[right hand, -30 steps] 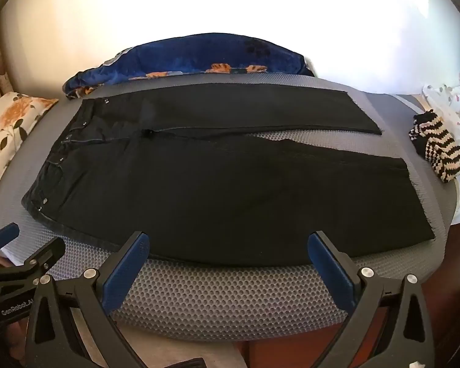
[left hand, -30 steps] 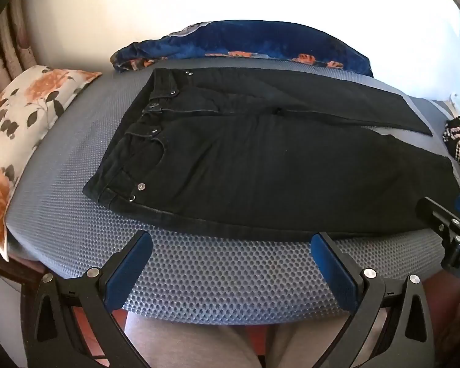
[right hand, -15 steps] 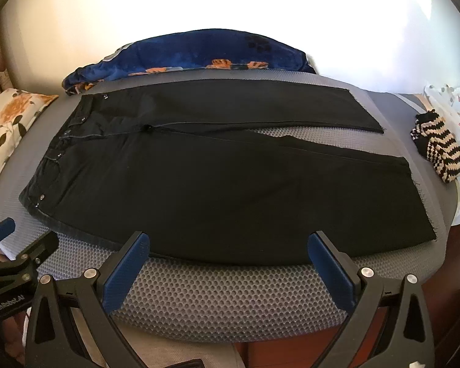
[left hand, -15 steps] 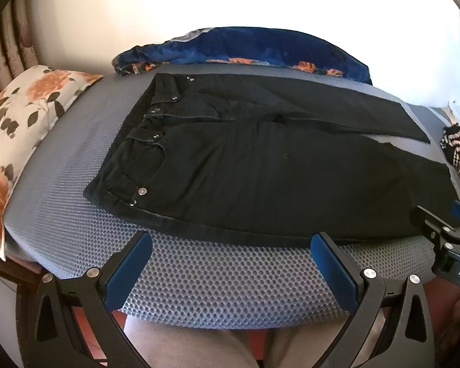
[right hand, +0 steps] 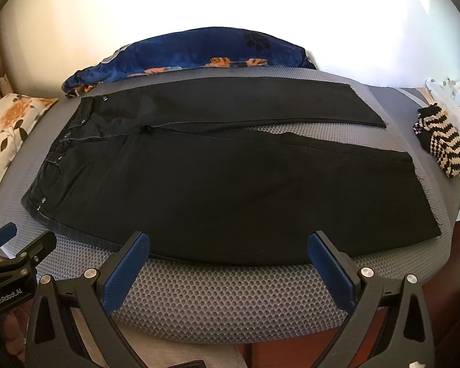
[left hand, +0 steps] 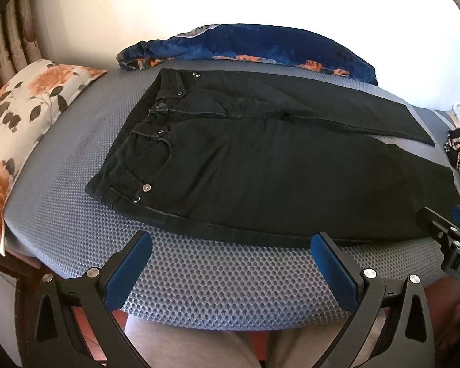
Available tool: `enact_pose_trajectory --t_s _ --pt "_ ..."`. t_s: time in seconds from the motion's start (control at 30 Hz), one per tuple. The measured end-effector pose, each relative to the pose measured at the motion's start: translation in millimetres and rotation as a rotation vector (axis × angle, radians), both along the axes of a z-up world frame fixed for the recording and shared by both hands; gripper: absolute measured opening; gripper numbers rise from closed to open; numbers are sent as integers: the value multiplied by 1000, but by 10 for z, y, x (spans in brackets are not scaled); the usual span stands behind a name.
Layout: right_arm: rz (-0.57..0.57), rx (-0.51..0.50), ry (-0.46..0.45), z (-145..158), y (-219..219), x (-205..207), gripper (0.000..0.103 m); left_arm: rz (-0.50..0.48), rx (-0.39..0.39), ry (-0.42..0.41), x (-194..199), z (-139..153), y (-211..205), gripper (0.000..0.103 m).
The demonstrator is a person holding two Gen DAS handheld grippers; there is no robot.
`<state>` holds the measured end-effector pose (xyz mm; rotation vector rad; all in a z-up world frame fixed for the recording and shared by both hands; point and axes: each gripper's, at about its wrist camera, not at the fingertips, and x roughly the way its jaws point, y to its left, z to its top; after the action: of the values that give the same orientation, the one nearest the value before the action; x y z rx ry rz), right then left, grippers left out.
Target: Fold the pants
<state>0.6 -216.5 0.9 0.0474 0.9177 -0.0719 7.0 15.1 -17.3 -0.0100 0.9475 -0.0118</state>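
Comparing with a second ago, I see the left gripper (left hand: 231, 263) has crept a little forward and left: the waistband corner now sits closer to the middle of its view, and the right gripper (right hand: 228, 262) has edged toward the near outer seam too. Nothing about the cloth itself has changed; the black pants (right hand: 217, 178) lie flat on the grey mesh mattress (right hand: 230, 300), waistband to my left, the two legs splayed apart toward the right with a wedge of mattress showing between them. I read this as the approach before the first fold, no fold made yet. Both tongs stand wide apart and carry nothing. Counting: one pair of pants, two legs, two grippers, one floral pillow (left hand: 24, 116), one blue blanket (right hand: 199, 52) behind, one striped knit piece (right hand: 441, 144) at the right.
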Motion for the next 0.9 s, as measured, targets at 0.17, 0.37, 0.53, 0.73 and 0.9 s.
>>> enact_pose_trajectory --t_s 0.17,0.37,0.53,0.73,0.9 --pt "6 6 3 -10 9 20 102 2 4 -2 2 -3 7 102" --pt "12 9 10 -30 16 29 102 0 7 -4 3 -14 6 102" --pt "14 6 9 -23 34 25 102 -6 9 -8 12 -11 0 102" --pt "12 5 9 -22 29 36 102 -14 8 -12 21 -14 -10 102" --pt "14 4 13 -19 37 55 102 -17 9 -15 30 -21 -10 102"
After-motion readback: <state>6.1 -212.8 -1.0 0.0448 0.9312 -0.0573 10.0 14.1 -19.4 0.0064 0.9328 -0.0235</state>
